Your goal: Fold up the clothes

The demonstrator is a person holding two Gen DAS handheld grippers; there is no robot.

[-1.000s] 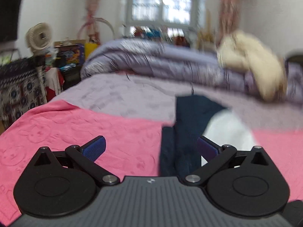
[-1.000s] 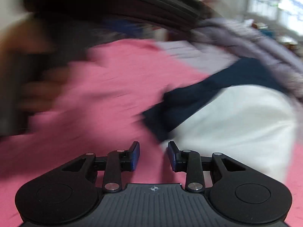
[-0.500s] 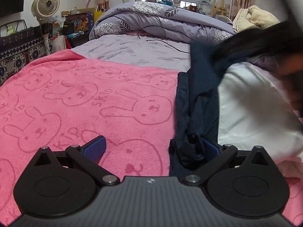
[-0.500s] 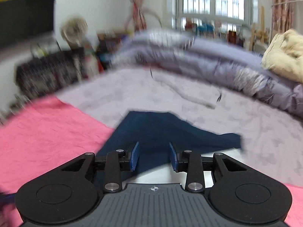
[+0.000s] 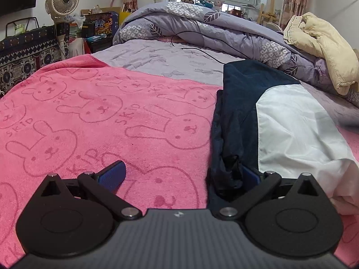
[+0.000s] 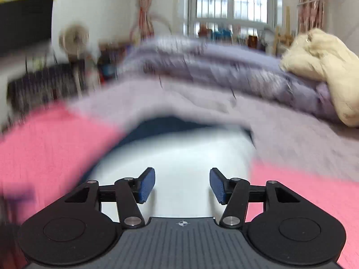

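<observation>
Left tongs (image 5: 181, 176) spread wide beside garment (image 5: 291, 125); right tongs (image 6: 182, 186) released above it.

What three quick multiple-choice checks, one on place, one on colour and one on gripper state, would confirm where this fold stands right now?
1. Where does the garment lie?
A. On the pink blanket's right part, reaching onto the purple sheet
B. On the rolled duvet
C. On the floor

2. What colours is the garment?
A. Red and grey
B. Navy and white
C. All cream

3. How does the left gripper stand?
A. Shut on the garment
B. Open, its right finger at the navy edge
C. Out of view

Answers:
1. A: in the left wrist view it spans the pink blanket and the purple sheet behind.
2. B: a navy band runs beside a white panel.
3. B: the blue pads stand wide apart, with bunched navy cloth against the right one.
</observation>
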